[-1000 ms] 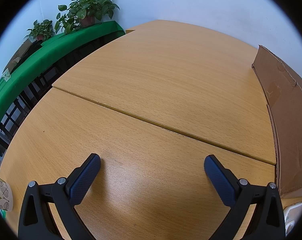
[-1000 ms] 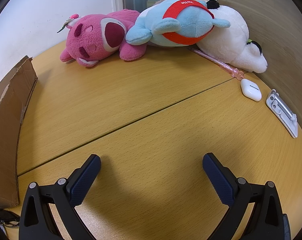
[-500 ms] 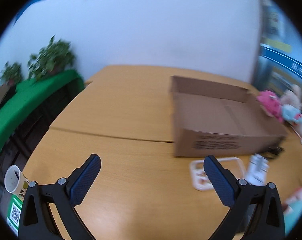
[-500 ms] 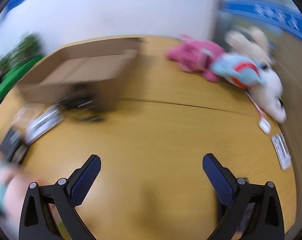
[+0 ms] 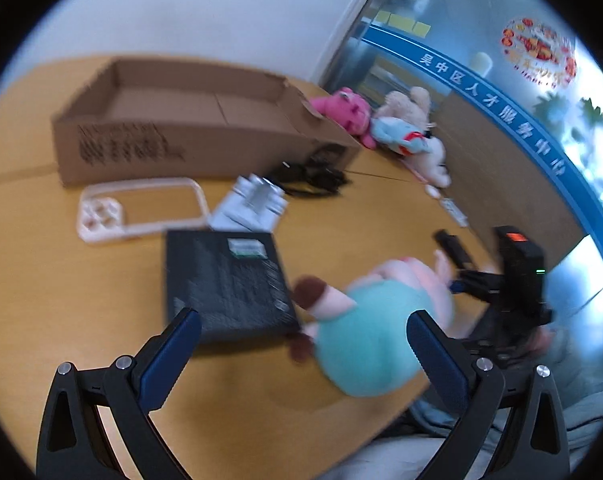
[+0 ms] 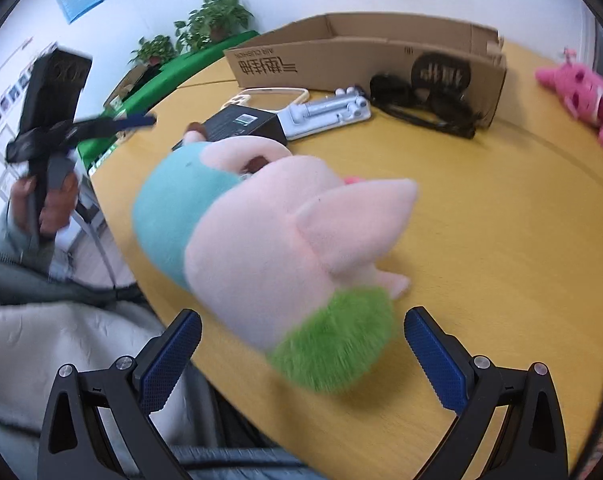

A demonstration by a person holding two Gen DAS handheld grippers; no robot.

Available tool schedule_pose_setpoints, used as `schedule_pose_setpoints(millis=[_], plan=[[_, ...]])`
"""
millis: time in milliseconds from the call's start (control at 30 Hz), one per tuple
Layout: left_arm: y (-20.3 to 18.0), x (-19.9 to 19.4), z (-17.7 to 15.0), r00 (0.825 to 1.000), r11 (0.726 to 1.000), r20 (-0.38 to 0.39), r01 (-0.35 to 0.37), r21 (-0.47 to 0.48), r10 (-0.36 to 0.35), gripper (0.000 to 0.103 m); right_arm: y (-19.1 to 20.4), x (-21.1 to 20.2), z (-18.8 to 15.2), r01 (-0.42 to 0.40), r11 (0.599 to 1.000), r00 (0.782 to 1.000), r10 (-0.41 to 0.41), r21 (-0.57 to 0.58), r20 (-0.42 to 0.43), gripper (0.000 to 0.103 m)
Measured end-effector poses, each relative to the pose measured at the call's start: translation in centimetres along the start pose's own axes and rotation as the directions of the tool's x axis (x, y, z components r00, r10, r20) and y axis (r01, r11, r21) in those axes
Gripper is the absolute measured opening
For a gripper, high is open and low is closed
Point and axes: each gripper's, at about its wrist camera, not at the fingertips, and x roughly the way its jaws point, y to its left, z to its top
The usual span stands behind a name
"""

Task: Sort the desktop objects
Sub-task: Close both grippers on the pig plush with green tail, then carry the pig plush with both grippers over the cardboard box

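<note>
A plush pig (image 6: 269, 240) with a pink head, teal body and green tuft lies near the table's front edge. My right gripper (image 6: 301, 344) is open just behind its green end, fingers apart on either side and not touching it. My left gripper (image 5: 301, 344) is open above the table, with a flat black box (image 5: 225, 280) ahead at left and the plush pig (image 5: 373, 320) ahead at right. Behind these lie a white phone case (image 5: 141, 210), a white stand (image 5: 253, 204) and a black cable (image 5: 309, 178). An open cardboard box (image 5: 189, 120) stands further back.
A pile of plush toys (image 5: 381, 124) lies at the table's far corner, and a pink plush (image 6: 581, 92) shows at right. A person's hand (image 6: 45, 208) holds the other gripper's handle off the table's left edge. Potted plants (image 6: 213, 16) stand on a green shelf behind.
Both cameras have swung round and pulled back: the left from bare table to the box and scattered objects, the right from the far plush pile to the plush pig. Both grippers stay open.
</note>
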Motion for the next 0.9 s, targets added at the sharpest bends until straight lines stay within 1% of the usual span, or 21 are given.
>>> schedule_pose_setpoints(millis=[33, 67, 100, 133, 233, 300, 333, 400, 533, 567, 600, 633, 667, 700, 733, 767, 833, 900], plan=[[0.5, 0.1, -0.2, 1.000, 1.000, -0.017, 0.015, -0.015, -0.015, 0.103, 0.4, 0.3, 0.4, -0.021, 1.000, 1.000, 0.021, 0.002, 0.011, 0.103], [0.6, 0.3, -0.2, 0.999, 1.000, -0.029, 0.014, -0.021, -0.014, 0.103, 1.0, 0.6, 0.7, -0.030, 1.000, 0.999, 0.030, -0.004, 0.019, 0.103], [0.7, 0.3, -0.4, 0.999, 1.000, -0.034, 0.002, -0.030, -0.003, 0.103, 1.9, 1.0, 1.4, -0.020, 1.000, 0.999, 0.020, -0.024, 0.029, 0.103], [1.2, 0.3, -0.3, 0.999, 0.999, -0.037, -0.003, -0.043, 0.001, 0.103, 2.7, 1.3, 1.8, -0.028, 0.999, 0.999, 0.029, -0.045, 0.029, 0.103], [2.2, 0.2, -0.6, 0.999, 0.995, -0.051, 0.014, -0.096, -0.019, 0.103, 5.2, 2.9, 3.7, -0.068, 0.994, 0.997, 0.071, -0.086, 0.042, 0.103], [2.5, 0.3, -0.9, 0.998, 0.994, -0.066, -0.004, -0.106, -0.003, 0.103, 6.3, 3.5, 4.5, -0.084, 0.990, 0.995, 0.090, -0.115, 0.048, 0.103], [2.7, 0.3, -1.1, 0.997, 0.994, -0.073, -0.015, -0.112, 0.007, 0.103, 6.7, 3.5, 4.4, -0.077, 0.988, 0.995, 0.085, -0.135, 0.053, 0.103], [3.3, 0.2, -1.7, 0.996, 0.990, -0.085, -0.015, -0.143, 0.003, 0.103, 6.8, 3.5, 4.1, -0.065, 0.987, 0.996, 0.073, -0.146, 0.049, 0.103], [4.3, 0.1, -2.9, 0.992, 0.980, -0.127, -0.010, -0.196, -0.015, 0.102, 5.6, 3.6, 2.6, -0.040, 0.992, 0.999, 0.039, -0.118, -0.006, 0.103], [4.4, 0.3, -3.1, 0.990, 0.980, -0.135, 0.003, -0.201, -0.030, 0.102, 5.3, 3.7, 2.2, -0.037, 0.994, 0.999, 0.035, -0.107, -0.016, 0.102], [4.3, 0.5, -3.3, 0.989, 0.979, -0.142, 0.019, -0.204, -0.049, 0.102, 5.1, 3.9, 1.8, -0.042, 0.995, 0.999, 0.040, -0.089, -0.020, 0.099], [4.2, 0.8, -3.3, 0.986, 0.979, -0.151, 0.032, -0.204, -0.063, 0.102, 5.0, 4.0, 1.6, -0.059, 0.996, 0.998, 0.059, -0.074, -0.014, 0.089], [4.0, 1.2, -3.3, 0.985, 0.979, -0.159, 0.041, -0.201, -0.074, 0.101, 4.9, 4.1, 1.5, -0.085, 0.994, 0.996, 0.085, -0.063, -0.004, 0.085], [3.8, 1.6, -3.2, 0.983, 0.979, -0.166, 0.045, -0.201, -0.079, 0.098, 5.1, 4.0, 1.5, -0.094, 0.994, 0.996, 0.094, -0.063, 0.004, 0.083], [3.7, 1.9, -3.2, 0.982, 0.977, -0.168, 0.057, -0.205, -0.092, 0.092, 5.5, 4.0, 1.6, -0.082, 0.994, 0.996, 0.083, -0.072, 0.012, 0.083], [3.6, 2.1, -3.1, 0.982, 0.977, -0.165, 0.057, -0.204, -0.092, 0.092, 5.9, 4.0, 1.7, -0.072, 0.994, 0.997, 0.073, -0.083, 0.011, 0.082], [3.1, 2.0, -2.6, 0.987, 0.987, -0.153, 0.013, -0.163, -0.039, 0.092, 6.4, 4.3, 2.0, -0.055, 0.994, 0.998, 0.056, -0.095, 0.010, 0.081], [2.6, 1.5, -2.1, 0.990, 0.992, -0.138, -0.004, -0.127, -0.014, 0.090, 6.6, 4.4, 2.3, -0.055, 0.994, 0.998, 0.056, -0.094, 0.016, 0.079]])
